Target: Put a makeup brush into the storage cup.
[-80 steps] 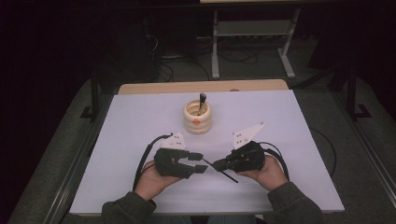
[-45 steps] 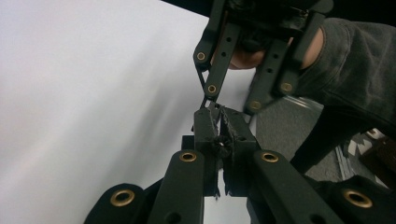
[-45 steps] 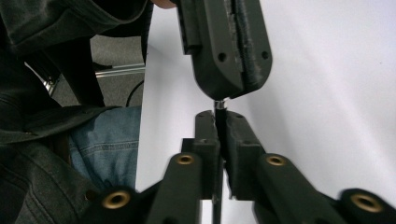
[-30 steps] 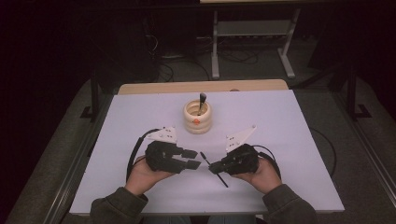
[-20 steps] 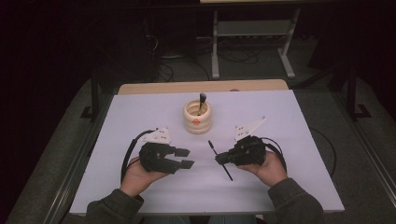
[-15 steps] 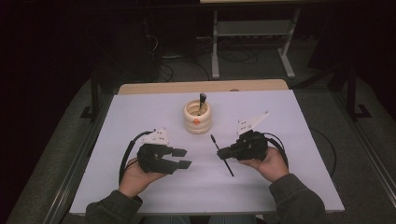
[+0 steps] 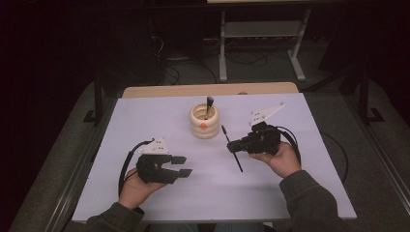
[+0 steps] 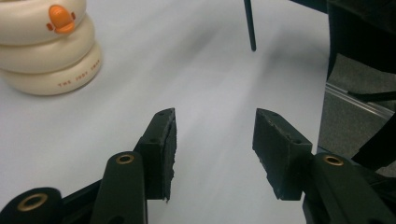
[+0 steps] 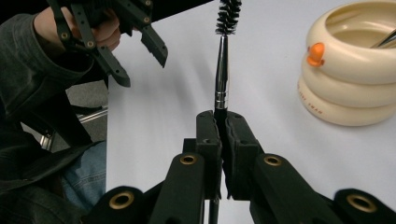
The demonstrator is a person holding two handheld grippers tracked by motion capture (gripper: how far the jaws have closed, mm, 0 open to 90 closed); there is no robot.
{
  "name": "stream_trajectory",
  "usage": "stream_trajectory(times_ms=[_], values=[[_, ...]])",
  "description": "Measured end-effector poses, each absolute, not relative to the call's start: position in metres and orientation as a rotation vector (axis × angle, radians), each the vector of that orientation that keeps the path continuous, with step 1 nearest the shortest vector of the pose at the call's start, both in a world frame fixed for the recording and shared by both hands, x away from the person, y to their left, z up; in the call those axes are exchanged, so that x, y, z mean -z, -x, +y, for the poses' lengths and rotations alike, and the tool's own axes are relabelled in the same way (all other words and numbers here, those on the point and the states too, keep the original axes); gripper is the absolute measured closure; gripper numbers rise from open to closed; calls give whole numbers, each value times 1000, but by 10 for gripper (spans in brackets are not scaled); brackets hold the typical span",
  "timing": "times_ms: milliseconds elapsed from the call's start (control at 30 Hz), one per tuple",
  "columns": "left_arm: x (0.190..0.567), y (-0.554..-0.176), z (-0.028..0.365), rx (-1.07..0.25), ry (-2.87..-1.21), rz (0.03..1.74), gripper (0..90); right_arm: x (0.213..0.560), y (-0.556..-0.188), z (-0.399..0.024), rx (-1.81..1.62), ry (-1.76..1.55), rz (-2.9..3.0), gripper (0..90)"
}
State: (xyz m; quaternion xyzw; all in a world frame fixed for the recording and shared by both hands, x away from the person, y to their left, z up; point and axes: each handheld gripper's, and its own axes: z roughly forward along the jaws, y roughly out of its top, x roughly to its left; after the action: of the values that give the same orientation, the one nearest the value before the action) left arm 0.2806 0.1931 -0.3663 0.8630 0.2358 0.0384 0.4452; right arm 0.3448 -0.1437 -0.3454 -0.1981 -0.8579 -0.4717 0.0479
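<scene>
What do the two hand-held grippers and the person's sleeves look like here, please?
Both the left hand-held gripper and the right hand-held gripper are black, with linkage arms set with brass-coloured rivets and flat dark pads. Each carries a pale grey three-cornered plate and trails a looping black cable. The sleeves are dark grey.

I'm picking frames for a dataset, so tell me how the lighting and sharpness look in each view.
High view: dim, the surroundings nearly black, the white table evenly lit. Left gripper view: the open left gripper is crisp, the cream holder and table softly blurred. Right gripper view: the right gripper and the brush it clamps are sharp, with a small glint on the metal ferrule.
</scene>
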Motion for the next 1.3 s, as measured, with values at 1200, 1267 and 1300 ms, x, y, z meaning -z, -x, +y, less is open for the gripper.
stream_trajectory(times_ms=[1200, 1267, 1300], values=[[383, -277, 213, -137, -2126, 641, 455, 309, -409, -113, 1427, 718, -2632, 845], [382, -277, 214, -137, -2121, 644, 455, 306, -415, -110, 1438, 718, -2637, 846], [382, -277, 214, -137, -2116, 646, 455, 305, -416, -108, 1436, 730, -2641, 845]])
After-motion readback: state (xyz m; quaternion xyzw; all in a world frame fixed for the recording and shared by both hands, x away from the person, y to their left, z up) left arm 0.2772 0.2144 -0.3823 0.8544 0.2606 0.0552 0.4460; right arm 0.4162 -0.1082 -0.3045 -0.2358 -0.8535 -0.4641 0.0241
